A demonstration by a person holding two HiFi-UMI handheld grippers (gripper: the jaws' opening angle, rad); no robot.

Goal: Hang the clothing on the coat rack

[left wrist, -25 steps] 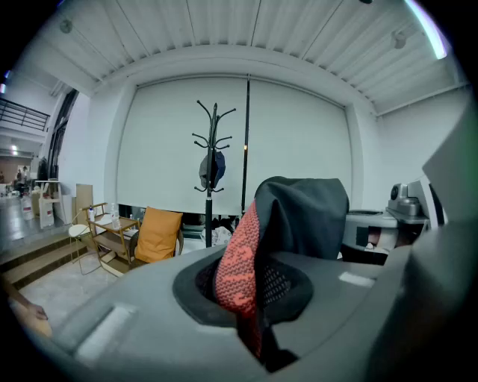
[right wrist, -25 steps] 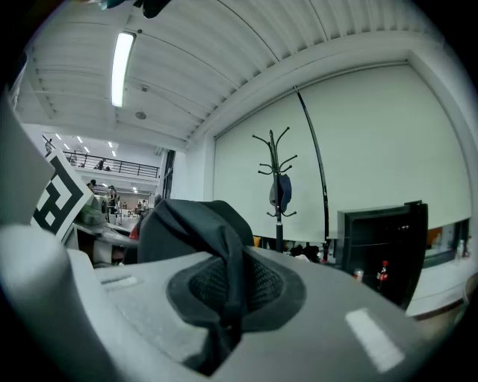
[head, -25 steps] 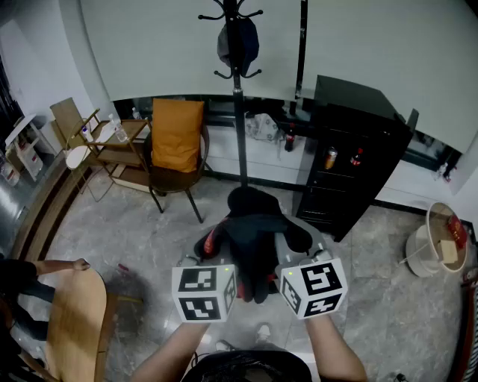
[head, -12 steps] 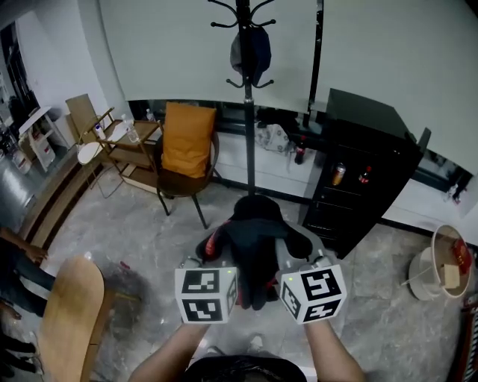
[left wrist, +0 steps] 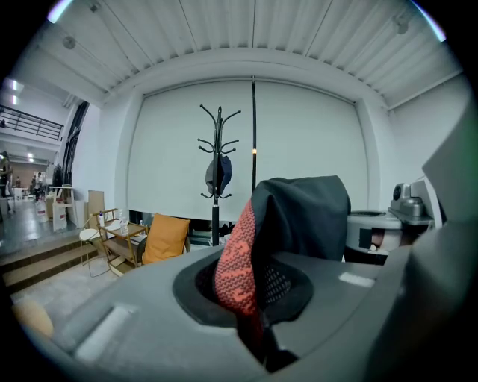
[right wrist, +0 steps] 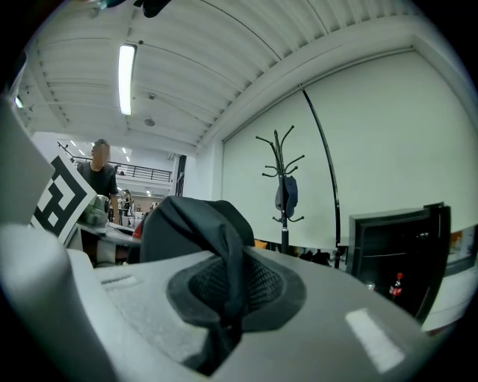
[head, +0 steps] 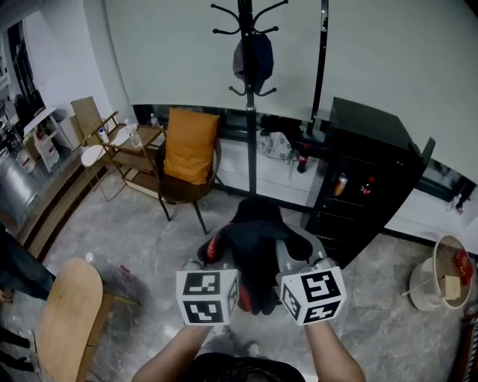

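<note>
Clothing (head: 252, 246), dark with a red patch, is held above the floor (head: 142, 239), in front of the coat rack (head: 250, 134) and well apart from it. Left tool (left wrist: 252, 336) and right tool (right wrist: 220, 328) are each clamped on its fabric.

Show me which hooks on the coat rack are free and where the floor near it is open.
Free for the garment: the top hooks of the coat rack, above the dark item hung lower down. The floor between the orange-cushioned chair and the black cabinet is bare. Crowded: behind the pole, a bag and a bottle along the wall.
</note>
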